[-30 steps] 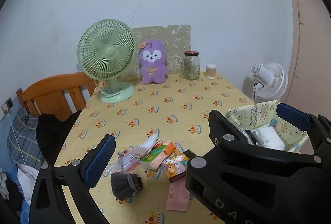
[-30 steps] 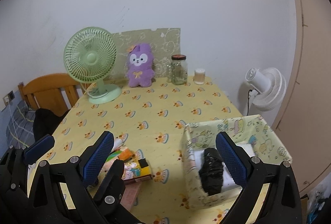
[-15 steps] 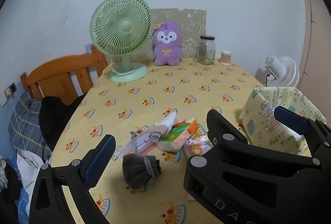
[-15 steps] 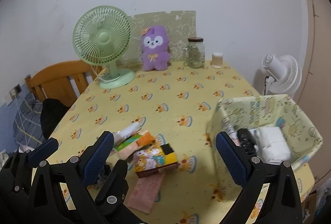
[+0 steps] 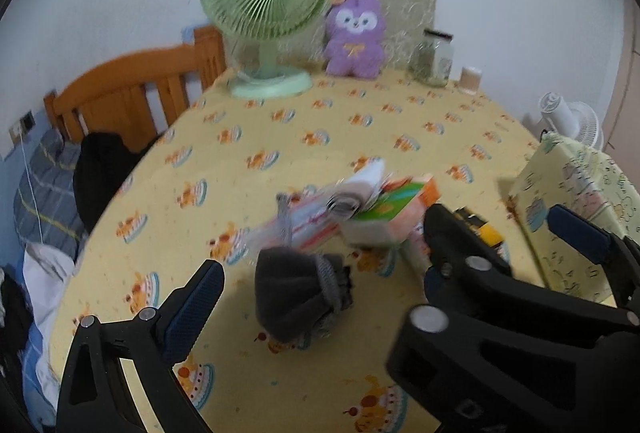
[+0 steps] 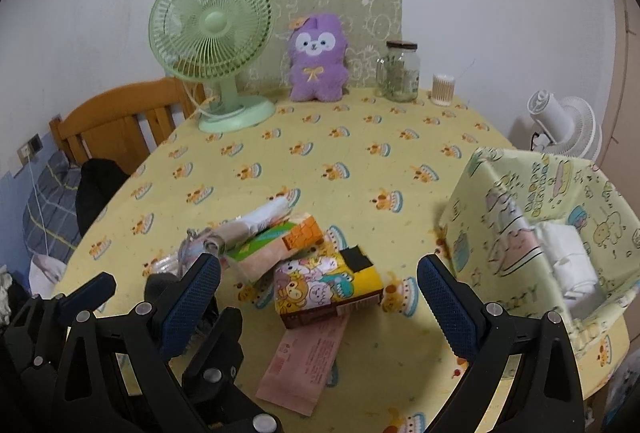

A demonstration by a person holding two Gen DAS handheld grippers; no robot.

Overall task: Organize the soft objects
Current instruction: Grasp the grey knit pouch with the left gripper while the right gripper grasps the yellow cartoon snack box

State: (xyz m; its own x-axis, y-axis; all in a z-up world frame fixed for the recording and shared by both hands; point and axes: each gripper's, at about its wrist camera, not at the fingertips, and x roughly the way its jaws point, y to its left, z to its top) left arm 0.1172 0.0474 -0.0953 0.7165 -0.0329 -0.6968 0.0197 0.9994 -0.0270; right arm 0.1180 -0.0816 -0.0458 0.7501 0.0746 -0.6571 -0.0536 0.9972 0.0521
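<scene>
Left gripper (image 5: 384, 257), jaws wide apart and empty, faces the grey rolled sock (image 5: 300, 297) lying on the desk (image 5: 320, 129) directly ahead between its fingers, long axis roughly across them. Right gripper (image 6: 320, 293), also apart, empty, is farther. Behind the sock: tissue packets (image 5: 384, 213); fabric basket (image 6: 540, 217) right
</scene>
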